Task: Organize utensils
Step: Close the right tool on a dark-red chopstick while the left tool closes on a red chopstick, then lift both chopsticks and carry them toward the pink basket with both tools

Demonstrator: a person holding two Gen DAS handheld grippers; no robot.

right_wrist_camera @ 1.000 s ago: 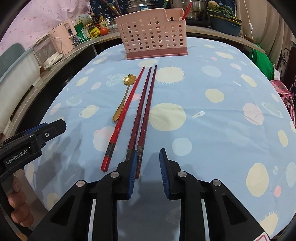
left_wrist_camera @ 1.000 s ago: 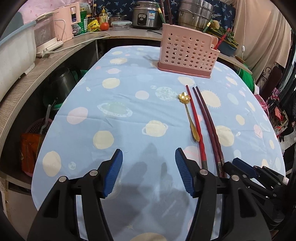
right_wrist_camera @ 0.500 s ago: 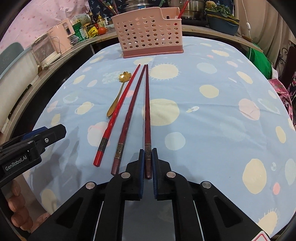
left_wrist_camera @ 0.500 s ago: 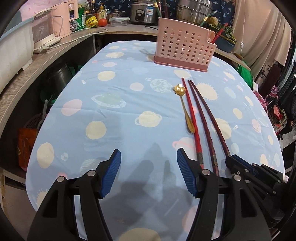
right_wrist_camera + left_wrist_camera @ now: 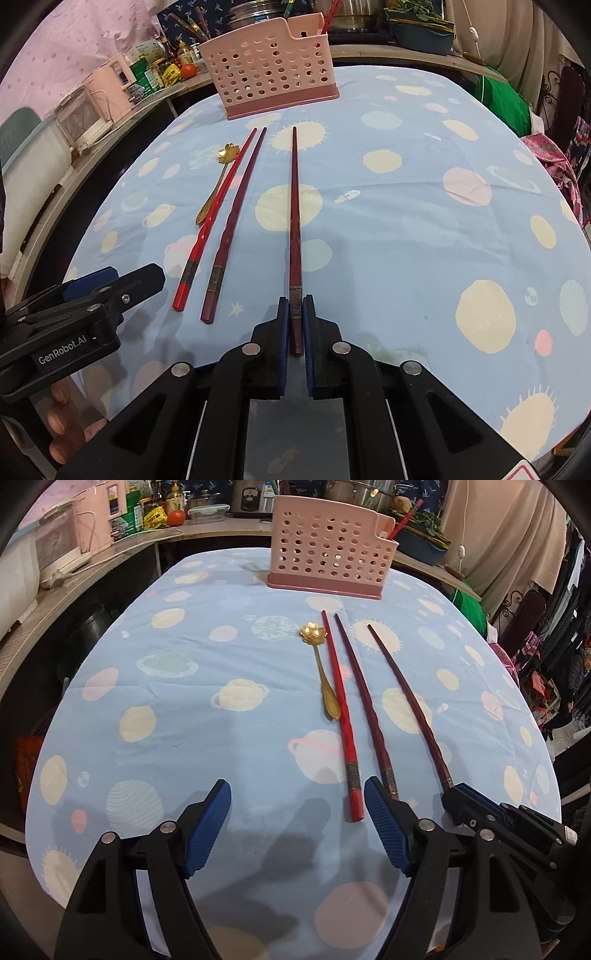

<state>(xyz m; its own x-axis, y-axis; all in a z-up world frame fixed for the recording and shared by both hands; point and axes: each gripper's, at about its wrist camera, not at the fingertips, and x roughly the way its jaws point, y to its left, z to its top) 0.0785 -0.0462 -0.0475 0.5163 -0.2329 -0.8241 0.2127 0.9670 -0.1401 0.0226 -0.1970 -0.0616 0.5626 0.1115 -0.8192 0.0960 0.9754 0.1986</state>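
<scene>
One text could be read: "GenRobot.AI", in white letters on the black body of the left gripper (image 5: 114, 284), which lay to the left of the right gripper's fingers (image 5: 282, 325) in the right wrist view. The packets and bottles (image 5: 162, 75) on the counter far beyond the fingers carried printed labels, but these were too small and blurred to make out.
</scene>
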